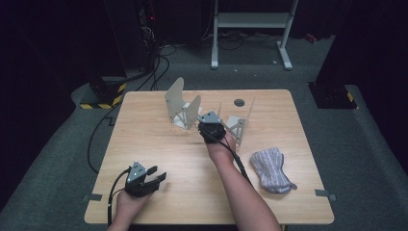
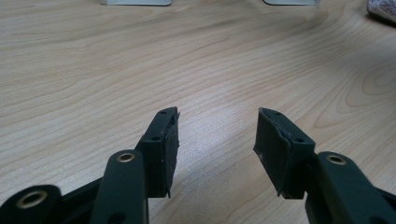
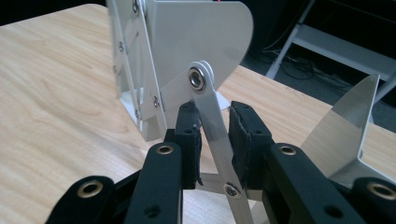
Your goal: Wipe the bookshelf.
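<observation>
Two bare metal stands are on the wooden table (image 1: 159, 144): a left stand (image 1: 182, 109) and a right stand (image 1: 238, 124). My right gripper (image 1: 208, 126) reaches in between them from the near side. In the right gripper view, this gripper (image 3: 215, 126) has its pads closed on a thin metal link arm (image 3: 208, 107) that is bolted to the left stand's rounded plate (image 3: 187, 42). The right stand's pointed plate (image 3: 350, 135) rises beside the right jaw. My left gripper (image 1: 156, 174) rests low over the table's front left. Its jaws stand apart (image 2: 217, 135) with only bare wood between them.
A grey striped sock (image 1: 272, 169) lies at the front right of the table. A dark round hole (image 1: 239, 102) sits near the far edge. Cables (image 1: 96, 139) trail off the table's left side, and a white frame (image 1: 250, 29) stands on the floor behind.
</observation>
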Demonstrator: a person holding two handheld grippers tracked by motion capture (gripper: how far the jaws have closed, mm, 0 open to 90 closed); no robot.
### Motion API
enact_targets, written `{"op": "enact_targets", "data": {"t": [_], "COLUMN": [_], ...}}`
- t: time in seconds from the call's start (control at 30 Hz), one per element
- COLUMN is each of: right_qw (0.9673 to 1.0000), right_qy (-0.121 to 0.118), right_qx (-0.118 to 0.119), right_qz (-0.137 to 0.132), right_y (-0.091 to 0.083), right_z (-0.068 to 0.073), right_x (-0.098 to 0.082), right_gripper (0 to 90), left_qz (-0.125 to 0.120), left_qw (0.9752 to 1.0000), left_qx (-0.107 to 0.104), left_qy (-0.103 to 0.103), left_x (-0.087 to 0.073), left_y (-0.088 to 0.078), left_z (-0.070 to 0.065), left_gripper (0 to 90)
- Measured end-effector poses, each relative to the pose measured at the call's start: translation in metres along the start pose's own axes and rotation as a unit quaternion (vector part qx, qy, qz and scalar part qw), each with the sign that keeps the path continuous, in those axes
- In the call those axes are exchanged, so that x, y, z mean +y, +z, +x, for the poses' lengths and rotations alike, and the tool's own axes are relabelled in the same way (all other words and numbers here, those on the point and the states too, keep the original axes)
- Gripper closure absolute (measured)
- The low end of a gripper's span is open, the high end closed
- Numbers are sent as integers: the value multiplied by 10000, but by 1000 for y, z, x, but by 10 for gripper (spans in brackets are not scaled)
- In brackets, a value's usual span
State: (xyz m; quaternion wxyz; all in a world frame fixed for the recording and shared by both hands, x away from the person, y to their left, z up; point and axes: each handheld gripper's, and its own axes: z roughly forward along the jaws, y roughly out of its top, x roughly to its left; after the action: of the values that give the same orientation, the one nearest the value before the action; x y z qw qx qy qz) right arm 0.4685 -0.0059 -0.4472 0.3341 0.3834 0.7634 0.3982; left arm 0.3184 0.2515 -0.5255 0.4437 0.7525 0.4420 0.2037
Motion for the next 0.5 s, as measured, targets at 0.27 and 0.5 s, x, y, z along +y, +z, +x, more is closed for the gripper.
{"op": "enact_targets", "data": {"t": [0.27, 0.5], "right_qw": [9995, 9979], "right_qy": [-49, -98], "right_qx": [247, 503], "right_qz": [-185, -387], "right_y": [-24, -60], "right_z": [7, 15], "right_x": [-13, -34], "right_gripper": [756, 753], "left_qz": [52, 80], "left_qw": [10000, 9999], "left_qx": [16, 37], "left_qy": [75, 122], "left_x": [0, 0], "left_y": [2, 3], "left_z": [-2, -3], "left_gripper": [492, 492]}}
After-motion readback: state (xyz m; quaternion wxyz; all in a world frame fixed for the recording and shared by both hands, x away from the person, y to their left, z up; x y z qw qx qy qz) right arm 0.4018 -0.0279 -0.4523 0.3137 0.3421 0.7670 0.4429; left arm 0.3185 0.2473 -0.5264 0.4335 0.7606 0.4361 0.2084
